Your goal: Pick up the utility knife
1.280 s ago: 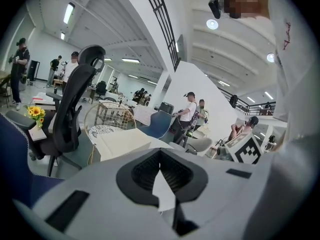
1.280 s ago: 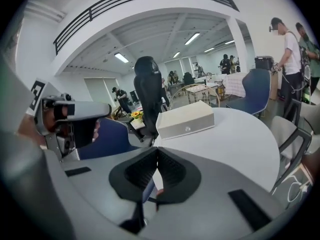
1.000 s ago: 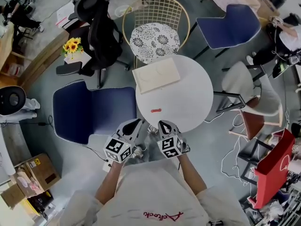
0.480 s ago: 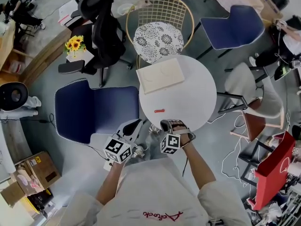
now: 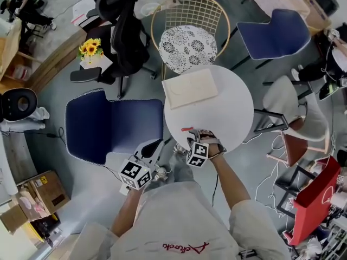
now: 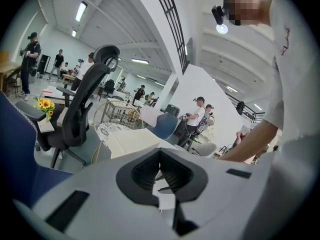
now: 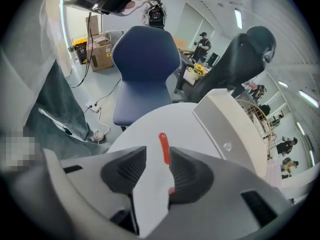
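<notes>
Red utility knife (image 7: 162,144) on table (image 5: 233,107); right gripper (image 7: 157,154) just opened astride it

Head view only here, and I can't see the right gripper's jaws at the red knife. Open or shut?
Observer: Open; the right gripper has just been opening its jaws, now apart.
Operator: Is the knife between them?
Observer: Yes, the utility knife lies flat on the table, lengthwise in the gap; no pad presses it.
Operator: And the left?
Observer: The left gripper is shut, with nothing in it.
</notes>
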Motion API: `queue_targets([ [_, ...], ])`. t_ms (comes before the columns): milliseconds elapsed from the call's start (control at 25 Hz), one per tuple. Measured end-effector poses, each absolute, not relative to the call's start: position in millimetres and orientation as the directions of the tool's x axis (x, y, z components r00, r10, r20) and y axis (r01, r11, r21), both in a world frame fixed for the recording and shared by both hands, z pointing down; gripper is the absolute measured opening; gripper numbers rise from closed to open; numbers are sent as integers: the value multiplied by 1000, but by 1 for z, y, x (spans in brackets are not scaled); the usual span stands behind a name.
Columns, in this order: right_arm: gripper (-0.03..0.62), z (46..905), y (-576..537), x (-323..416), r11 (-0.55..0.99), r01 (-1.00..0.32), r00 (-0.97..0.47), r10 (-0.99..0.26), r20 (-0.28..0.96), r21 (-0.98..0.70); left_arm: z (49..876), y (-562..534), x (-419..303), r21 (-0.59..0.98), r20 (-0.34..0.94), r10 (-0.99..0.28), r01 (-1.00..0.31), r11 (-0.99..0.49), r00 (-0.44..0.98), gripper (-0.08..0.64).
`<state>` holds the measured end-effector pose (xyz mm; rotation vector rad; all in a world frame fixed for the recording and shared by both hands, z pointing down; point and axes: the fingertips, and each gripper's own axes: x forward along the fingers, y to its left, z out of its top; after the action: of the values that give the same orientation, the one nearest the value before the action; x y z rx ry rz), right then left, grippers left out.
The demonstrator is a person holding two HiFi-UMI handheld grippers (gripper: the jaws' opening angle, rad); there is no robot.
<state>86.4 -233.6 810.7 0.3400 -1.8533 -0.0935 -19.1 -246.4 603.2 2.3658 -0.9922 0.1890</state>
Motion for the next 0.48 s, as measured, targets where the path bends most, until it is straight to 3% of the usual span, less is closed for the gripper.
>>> queue_targets([
  [480,153,836,-259,92,974,-147,-241,-204,949,172,612,-244,-22,446,364,-621,-715,-538,694,13],
])
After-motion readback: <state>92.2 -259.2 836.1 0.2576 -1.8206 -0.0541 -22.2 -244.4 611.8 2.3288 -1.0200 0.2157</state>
